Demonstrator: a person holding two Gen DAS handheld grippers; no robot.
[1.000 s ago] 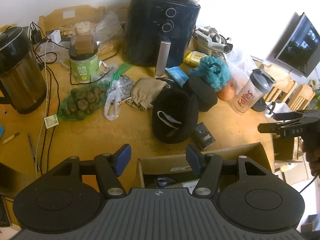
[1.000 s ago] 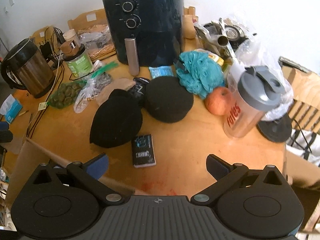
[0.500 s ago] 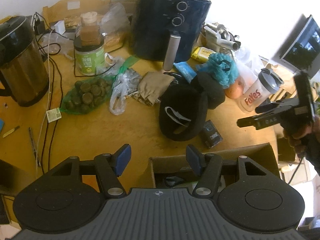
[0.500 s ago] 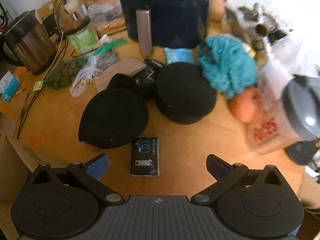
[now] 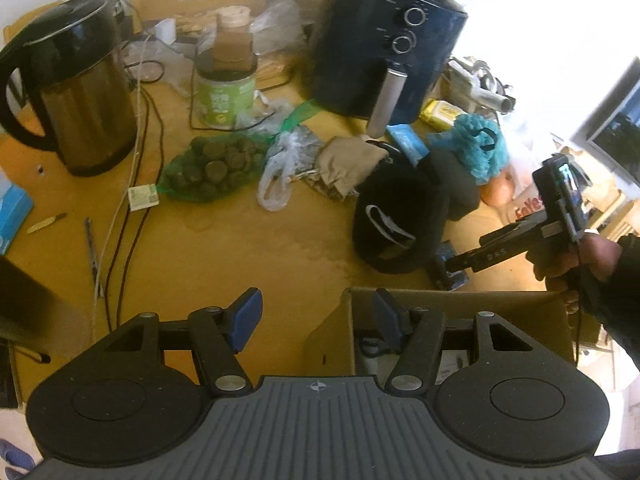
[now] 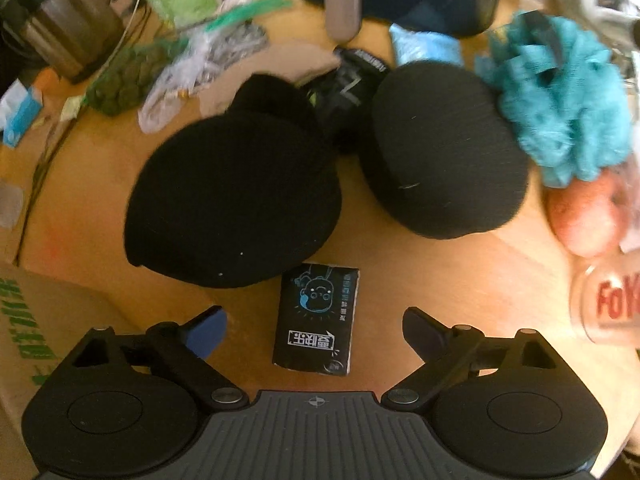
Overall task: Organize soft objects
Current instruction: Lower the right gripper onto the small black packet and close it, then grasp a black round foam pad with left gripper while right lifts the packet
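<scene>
A small black tissue pack (image 6: pixel 316 318) lies flat on the wooden table, between the fingers of my right gripper (image 6: pixel 312 326). Its jaws are closing and the pads stand clear of the pack on both sides. Just beyond it lie two black hats, one left (image 6: pixel 236 196) and one right (image 6: pixel 444 148), with a teal loofah (image 6: pixel 560 100) behind. In the left wrist view a hand (image 5: pixel 568 256) holds the right gripper down at the pack (image 5: pixel 454 276). My left gripper (image 5: pixel 315 312) is open and empty above the corner of an open cardboard box (image 5: pixel 460 300).
A dark air fryer (image 5: pixel 384 48), a kettle (image 5: pixel 76 92), a green jar (image 5: pixel 226 92), a bag of round green pieces (image 5: pixel 212 168), a beige cloth (image 5: pixel 348 160) and cables crowd the back. An apple (image 6: pixel 588 216) and a shaker bottle (image 6: pixel 608 304) stand right.
My right gripper has dropped toward the table, so the tissue pack now lies between its fingers, and its jaws have narrowed a little. The left gripper drifted slightly and rolled.
</scene>
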